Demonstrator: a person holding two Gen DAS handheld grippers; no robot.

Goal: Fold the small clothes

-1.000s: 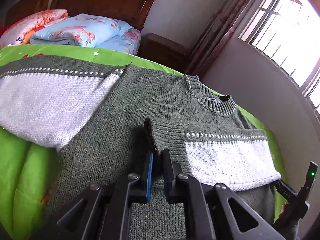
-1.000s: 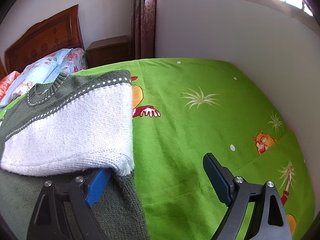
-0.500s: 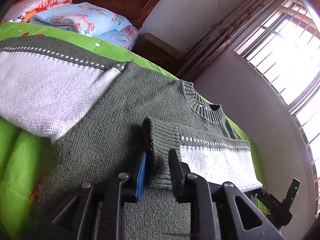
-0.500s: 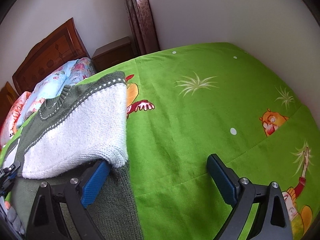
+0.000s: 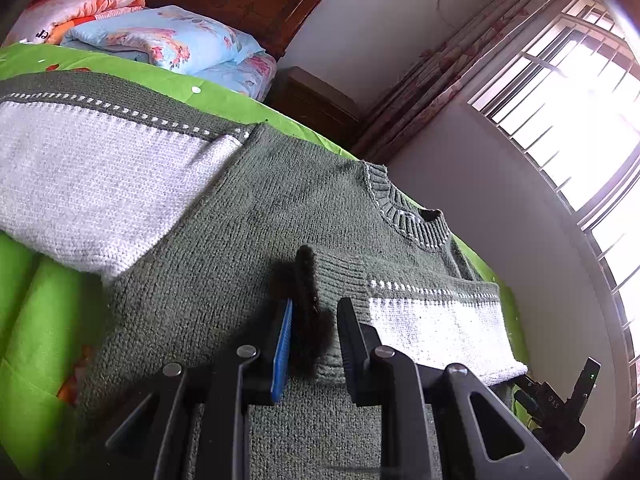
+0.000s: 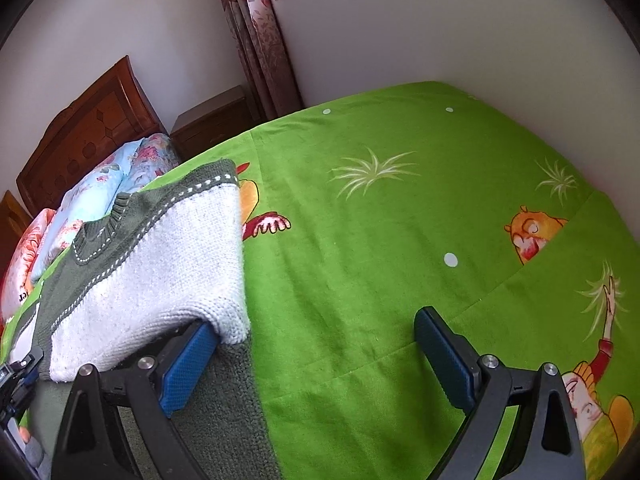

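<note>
Left gripper (image 5: 314, 334) low in the left wrist view, jaws parted a little, with the ribbed cuff (image 5: 326, 280) of a sleeve standing between them; whether the pads press it cannot be told. Just past it, that sleeve (image 5: 432, 320) folded across the chest of a green and white sweater (image 5: 248, 232), its white band reaching toward the right gripper at the far edge. Sweater spread flat on a bed with a green sheet (image 5: 36, 320), collar (image 5: 408, 216) pointing toward the wall, the other sleeve (image 5: 92, 176) stretched out to the left.

Right gripper (image 6: 316, 354) wide open, its left finger (image 6: 188, 364) tucked under the white fold of the sleeve (image 6: 160, 280), its right finger over bare green sheet (image 6: 400, 220) printed with cartoon figures.

Farther back, floral pillows (image 5: 160, 40), a wooden headboard (image 5: 240, 0), a nightstand (image 6: 216, 120), curtains (image 6: 260, 36) and a barred window (image 5: 580, 92).
</note>
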